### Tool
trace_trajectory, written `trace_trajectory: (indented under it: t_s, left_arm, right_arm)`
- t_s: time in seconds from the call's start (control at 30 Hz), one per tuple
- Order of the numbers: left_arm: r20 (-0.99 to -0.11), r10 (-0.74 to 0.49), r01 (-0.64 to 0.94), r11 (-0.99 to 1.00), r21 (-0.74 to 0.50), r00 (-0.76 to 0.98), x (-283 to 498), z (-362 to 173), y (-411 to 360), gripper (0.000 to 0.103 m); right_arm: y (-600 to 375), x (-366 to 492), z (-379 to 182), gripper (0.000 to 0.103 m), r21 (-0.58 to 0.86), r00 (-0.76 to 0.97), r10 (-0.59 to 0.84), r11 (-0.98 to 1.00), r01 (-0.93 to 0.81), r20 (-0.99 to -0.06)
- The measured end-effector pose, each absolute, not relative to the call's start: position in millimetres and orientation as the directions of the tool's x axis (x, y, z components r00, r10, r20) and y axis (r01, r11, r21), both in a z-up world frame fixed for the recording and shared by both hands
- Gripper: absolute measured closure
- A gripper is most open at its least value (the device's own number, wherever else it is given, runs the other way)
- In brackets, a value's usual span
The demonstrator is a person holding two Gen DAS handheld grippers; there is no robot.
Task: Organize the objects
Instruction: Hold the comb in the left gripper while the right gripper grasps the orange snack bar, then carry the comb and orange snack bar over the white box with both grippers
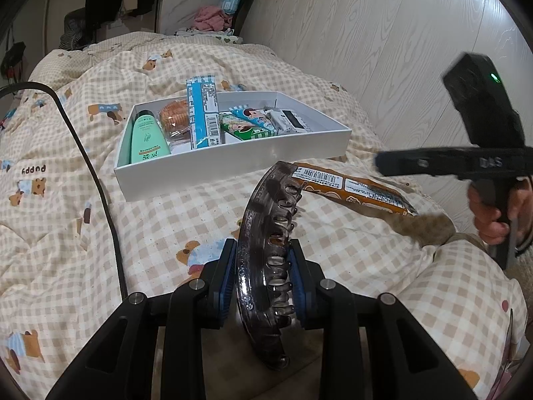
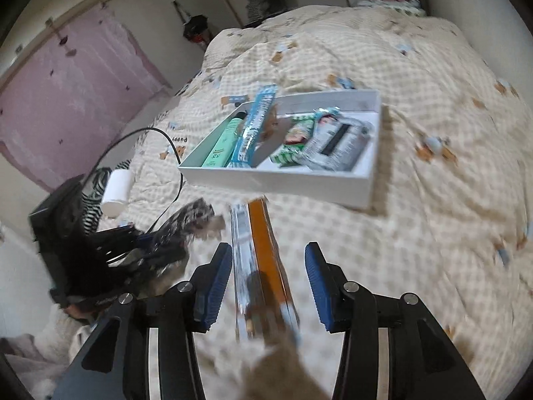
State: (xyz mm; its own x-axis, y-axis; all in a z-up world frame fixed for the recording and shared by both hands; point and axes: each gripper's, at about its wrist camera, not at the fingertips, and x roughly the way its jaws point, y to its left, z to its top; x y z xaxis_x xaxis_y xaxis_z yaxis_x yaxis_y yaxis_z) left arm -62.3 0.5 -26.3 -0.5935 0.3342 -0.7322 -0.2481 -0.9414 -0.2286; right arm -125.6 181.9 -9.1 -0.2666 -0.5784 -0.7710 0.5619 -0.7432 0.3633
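My left gripper (image 1: 263, 263) is shut on a dark translucent hair claw clip (image 1: 266, 253), held upright above the checked quilt. A white box (image 1: 233, 166) lies ahead on the bed, holding a green tube (image 1: 146, 136), a blue carton (image 1: 201, 113), cookies and small snack packs. An orange snack packet (image 1: 353, 190) lies on the quilt to the right of the clip. My right gripper (image 2: 268, 276) is open, its blue pads either side of the orange packet (image 2: 266, 260), not touching it. The white box (image 2: 283, 180) lies beyond. The right wrist view is blurred.
A black cable (image 1: 90, 166) runs across the quilt on the left. A white bottle (image 2: 116, 190) and striped cloth lie at the bed's left edge. A wood-grain wall (image 1: 399, 50) borders the bed on the right. Clothes are piled at the far end.
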Motion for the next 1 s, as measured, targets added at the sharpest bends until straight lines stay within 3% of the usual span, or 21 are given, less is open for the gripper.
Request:
trace_trajectory:
  t_s: [0.07, 0.17, 0.23, 0.27, 0.6, 1.0]
  left_arm:
    - [-0.732, 0.335, -0.248, -0.941, -0.23, -0.593, -62, -27, 1, 0.07]
    - [-0.732, 0.335, -0.248, -0.941, -0.23, -0.594, -62, -26, 0, 0.07]
    - [-0.731, 0.336, -0.248, -0.941, -0.231, -0.594, -62, -27, 0, 0.07]
    - [-0.731, 0.336, -0.247, -0.941, -0.232, -0.594, -62, -27, 0, 0.07]
    - [-0.726, 0.343, -0.24, -0.939, -0.247, -0.596, -62, -27, -3, 0.07]
    - [-0.731, 0.345, -0.264, -0.937, -0.23, -0.589, -63, -28, 0, 0.07]
  right_arm:
    - [168, -129, -13, 0.056, 0.351, -0.248, -0.58, -0.723, 0.595, -0.776]
    - [135, -126, -21, 0.056, 0.187, -0.277, -0.477, -0.716, 0.672, -0.834]
    - [121, -122, -26, 0.076, 0.094, -0.306, -0.396, -0.73, 0.678, -0.866]
    - [121, -120, -24, 0.077, 0.085, -0.319, -0.401, -0.726, 0.683, -0.859]
    - [159, -74, 24, 0.08, 0.17, -0.39, -0.556, -0.706, 0.687, -0.734]
    - [200, -57, -10, 0.08, 0.349, -0.421, -0.639, -0.734, 0.582, -0.643]
